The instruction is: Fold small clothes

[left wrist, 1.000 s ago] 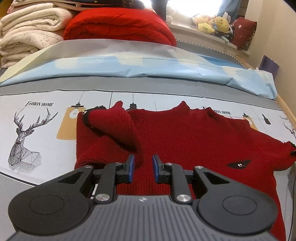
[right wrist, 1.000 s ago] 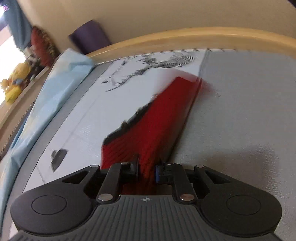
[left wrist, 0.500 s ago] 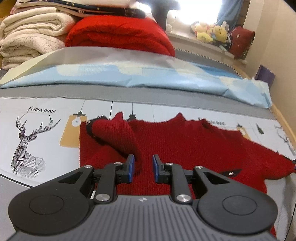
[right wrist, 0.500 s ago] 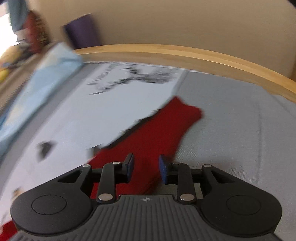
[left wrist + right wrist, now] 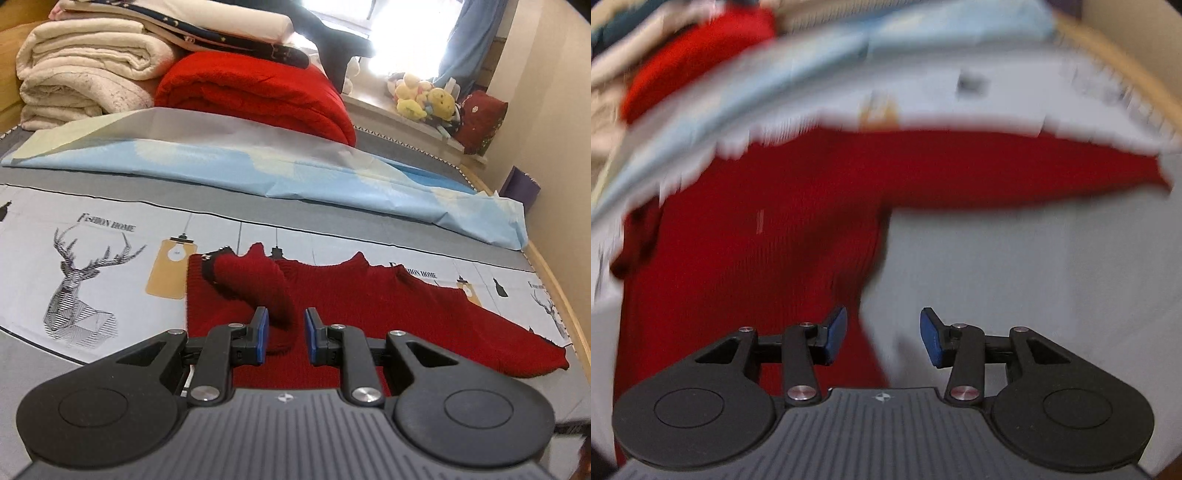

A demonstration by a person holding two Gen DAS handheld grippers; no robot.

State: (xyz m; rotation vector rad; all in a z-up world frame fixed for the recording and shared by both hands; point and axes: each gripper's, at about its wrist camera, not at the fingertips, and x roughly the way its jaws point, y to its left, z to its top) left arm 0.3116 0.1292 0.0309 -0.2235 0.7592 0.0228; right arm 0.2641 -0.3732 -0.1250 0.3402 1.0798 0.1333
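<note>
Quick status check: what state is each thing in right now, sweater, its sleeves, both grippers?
Sweater: lying flat on the bed, not yet folded up.
Left sleeve: folded in over the body.
Right sleeve: stretched out flat.
Left gripper: open, holding nothing.
Right gripper: open wide, empty; view blurred.
Red blanket: folded, stacked behind.

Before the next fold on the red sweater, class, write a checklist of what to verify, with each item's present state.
1. Left sleeve folded over the sweater body: ok.
2. Right sleeve folded in: not ok, it lies stretched out.
3. Left gripper free of cloth: ok, jaws apart, holding nothing.
4. Right gripper open: ok, jaws wide.
5. Right wrist view sharp enough for aiming: not ok, blurred.
6. Sweater hem flat: cannot tell, hidden by the grippers.
</note>
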